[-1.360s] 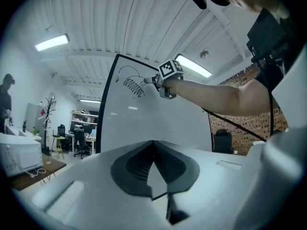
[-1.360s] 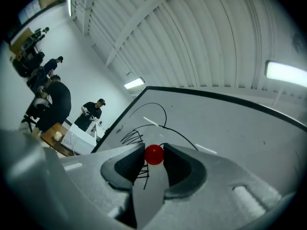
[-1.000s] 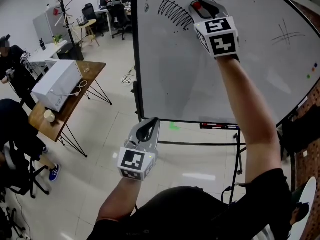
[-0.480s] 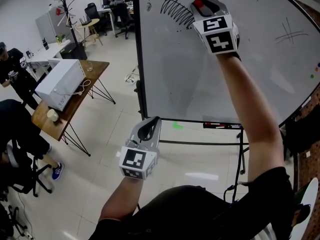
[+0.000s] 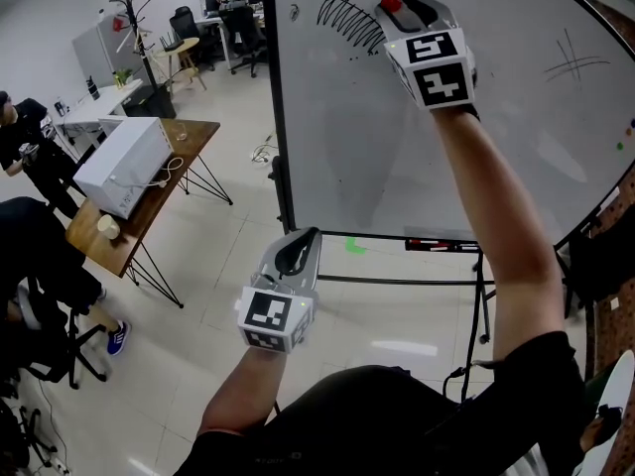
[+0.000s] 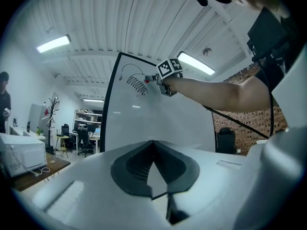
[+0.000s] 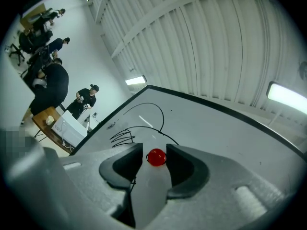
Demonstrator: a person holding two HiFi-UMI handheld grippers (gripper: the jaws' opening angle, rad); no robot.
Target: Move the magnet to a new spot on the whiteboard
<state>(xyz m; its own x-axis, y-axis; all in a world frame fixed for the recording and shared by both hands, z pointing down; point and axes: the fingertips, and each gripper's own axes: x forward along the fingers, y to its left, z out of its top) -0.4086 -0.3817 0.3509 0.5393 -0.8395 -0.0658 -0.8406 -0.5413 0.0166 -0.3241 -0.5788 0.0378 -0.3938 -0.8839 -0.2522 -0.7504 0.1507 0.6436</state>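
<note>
While the right gripper [image 7: 154, 148] is raised to the upper part of the whiteboard [image 5: 397, 157], its jaws have just been opening and now stand wide, with the red magnet [image 7: 156, 157] between them. In the head view the magnet sits on the board just right of a black scribble [image 5: 347, 23]. A thin gap shows at the left jaw; the right jaw lies very close, and I cannot tell whether it touches. Low down, before the board's bottom edge, the left gripper [image 5: 296, 254] points level, its jaws closed together with nothing in them. At the far left a wooden surface [image 5: 184, 142] carries a white box [image 5: 119, 167] and a cup [image 5: 107, 228].
</note>
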